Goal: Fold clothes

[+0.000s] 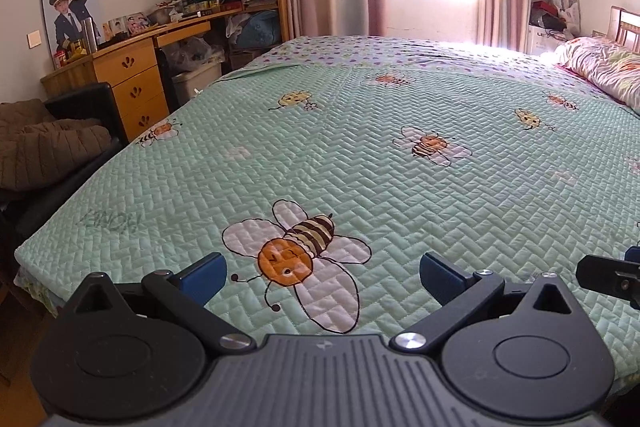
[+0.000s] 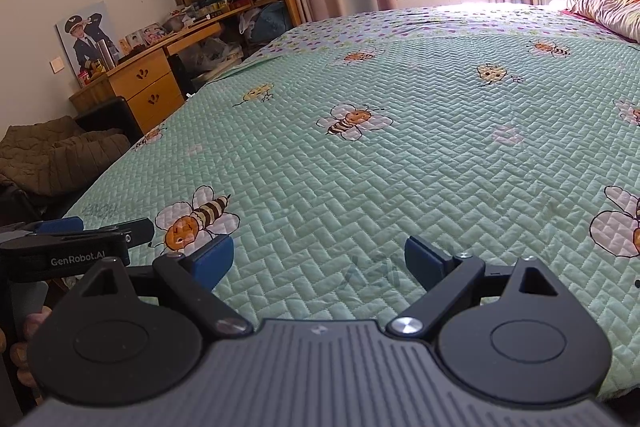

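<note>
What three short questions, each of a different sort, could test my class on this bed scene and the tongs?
1. True or false: the left tongs grip a shirt.
2. Multiple choice: The brown jacket lies A) on the bed B) beside the bed, off its left edge C) on the desk.
3. Fill in: the quilt under the right tongs is printed with ____.

Key: 1 false, both tongs are open and empty; 2 B; 3 bees.
</note>
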Motion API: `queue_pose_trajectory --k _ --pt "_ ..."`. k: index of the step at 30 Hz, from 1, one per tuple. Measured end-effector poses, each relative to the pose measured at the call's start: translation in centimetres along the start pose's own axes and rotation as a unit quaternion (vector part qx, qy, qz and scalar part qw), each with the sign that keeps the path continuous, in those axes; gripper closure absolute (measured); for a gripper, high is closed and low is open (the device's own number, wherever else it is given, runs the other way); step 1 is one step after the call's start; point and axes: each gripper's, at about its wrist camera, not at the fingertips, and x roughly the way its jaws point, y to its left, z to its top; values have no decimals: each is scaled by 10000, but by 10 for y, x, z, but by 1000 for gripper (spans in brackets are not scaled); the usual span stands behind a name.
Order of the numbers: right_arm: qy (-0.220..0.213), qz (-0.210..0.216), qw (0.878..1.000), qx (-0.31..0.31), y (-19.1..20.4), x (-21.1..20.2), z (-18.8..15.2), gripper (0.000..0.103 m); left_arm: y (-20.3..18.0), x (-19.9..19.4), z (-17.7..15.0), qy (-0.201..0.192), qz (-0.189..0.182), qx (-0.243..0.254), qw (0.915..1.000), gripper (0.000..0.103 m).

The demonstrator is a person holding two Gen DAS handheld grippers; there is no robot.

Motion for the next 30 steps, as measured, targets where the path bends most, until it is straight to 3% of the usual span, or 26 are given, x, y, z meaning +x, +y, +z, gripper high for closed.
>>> queue_pose_trajectory --k 30 --pt "88 -21 9999 85 -6 3 -5 10 -4 -4 2 -57 -46 106 9999 1"
